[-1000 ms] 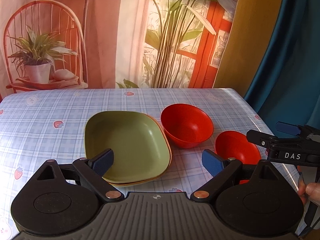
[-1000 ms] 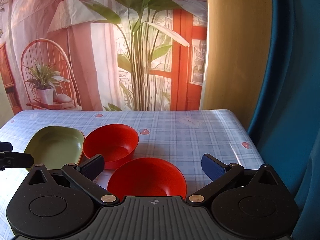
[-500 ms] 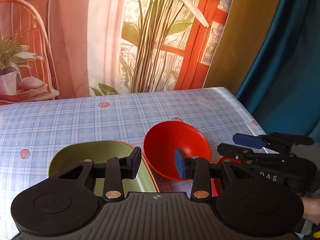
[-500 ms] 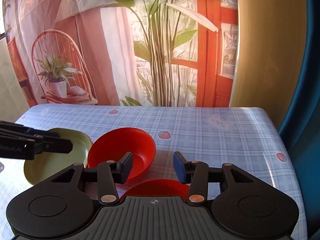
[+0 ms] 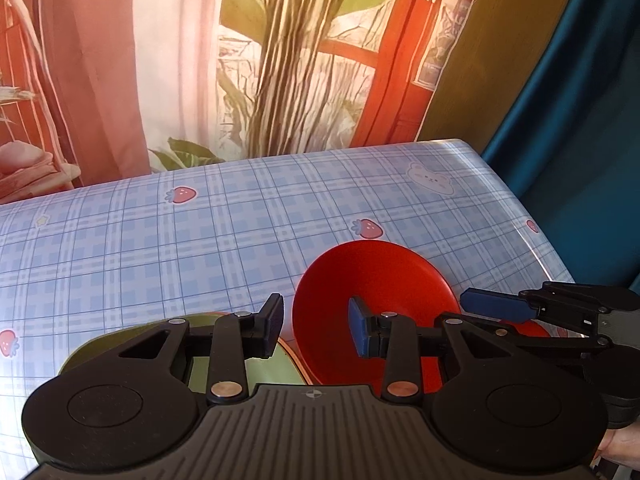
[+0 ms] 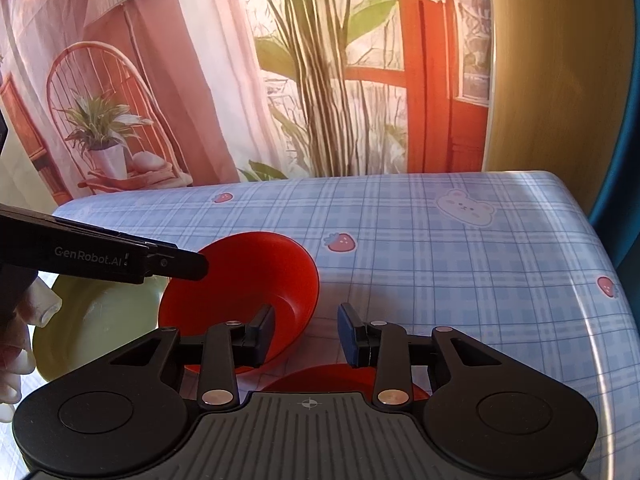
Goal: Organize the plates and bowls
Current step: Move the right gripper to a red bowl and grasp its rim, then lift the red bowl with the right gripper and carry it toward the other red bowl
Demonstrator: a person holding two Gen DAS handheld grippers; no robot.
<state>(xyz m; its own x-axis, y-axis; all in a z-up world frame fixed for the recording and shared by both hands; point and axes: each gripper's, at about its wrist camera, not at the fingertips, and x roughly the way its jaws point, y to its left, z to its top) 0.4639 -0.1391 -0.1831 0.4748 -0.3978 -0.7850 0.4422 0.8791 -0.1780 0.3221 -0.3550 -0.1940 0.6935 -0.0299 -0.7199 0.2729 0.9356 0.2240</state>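
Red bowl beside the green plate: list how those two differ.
The red bowl is round and deep; the green plate is shallow with rounded corners. The left claw straddles the red bowl's rim with gaps showing; no claw straddles the green plate. Both are plain, single-coloured dishes, side by side.

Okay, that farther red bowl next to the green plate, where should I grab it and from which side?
Pinch the far bowl by its rim, one finger inside and one outside the wall. Its thin wall flares and it sits open side up, so the rim is the only part narrow enough. The left tool already straddles the edge facing the green plate; come from there.
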